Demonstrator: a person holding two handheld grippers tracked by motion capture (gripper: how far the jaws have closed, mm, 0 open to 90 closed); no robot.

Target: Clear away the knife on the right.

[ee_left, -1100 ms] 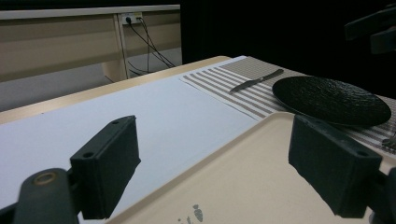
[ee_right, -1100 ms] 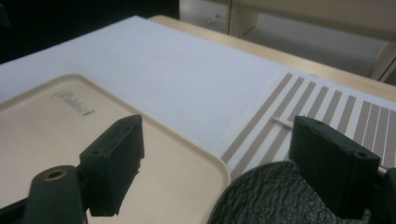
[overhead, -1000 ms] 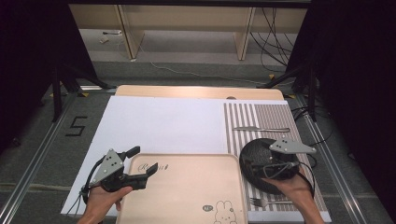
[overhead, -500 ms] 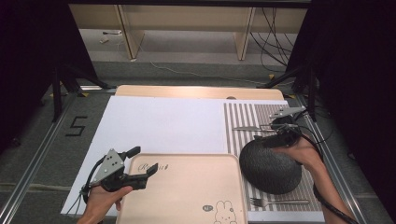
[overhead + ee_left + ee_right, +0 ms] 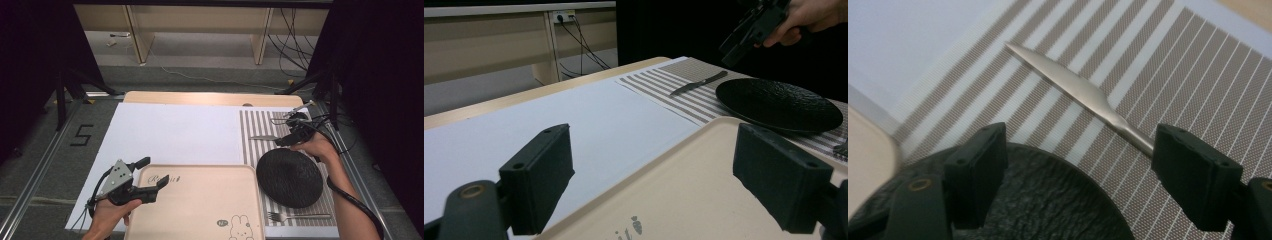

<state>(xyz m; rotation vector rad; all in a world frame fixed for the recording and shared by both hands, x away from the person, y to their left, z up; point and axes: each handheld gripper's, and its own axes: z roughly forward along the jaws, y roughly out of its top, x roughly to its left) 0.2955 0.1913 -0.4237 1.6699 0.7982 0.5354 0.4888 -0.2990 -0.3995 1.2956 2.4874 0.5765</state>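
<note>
So here's what we see on the desk. The right gripper [image 5: 283, 140] hangs over the striped placemat [image 5: 260, 125] near the desk's far right corner, just past the far rim of the black plate [image 5: 290, 177]. Its jaws are wide apart with nothing pinched between them, though they've just been closing a bit. In the right gripper view the knife [image 5: 1083, 95] lies flat on the stripes right ahead of the jaws, blade tip pointing away and the handle end running behind the right-hand jaw. We can't tell if that jaw touches it, but nothing is gripped. The plate's rough dark rim sits right below the jaws in that view.

The left gripper [image 5: 152, 180] is down at the near left side of the desk, sitting at the far left corner of the beige tray [image 5: 200, 210]. Its jaws are spread wide too, with one on either side of the tray's corner rim, not pressing on it as far as we can see from the left gripper view.

The plate rests on the placemat just right of the tray. A fork [image 5: 295, 216] lies on the placemat by the near edge, just beyond the plate. White paper [image 5: 175, 132] covers the middle of the desk.
</note>
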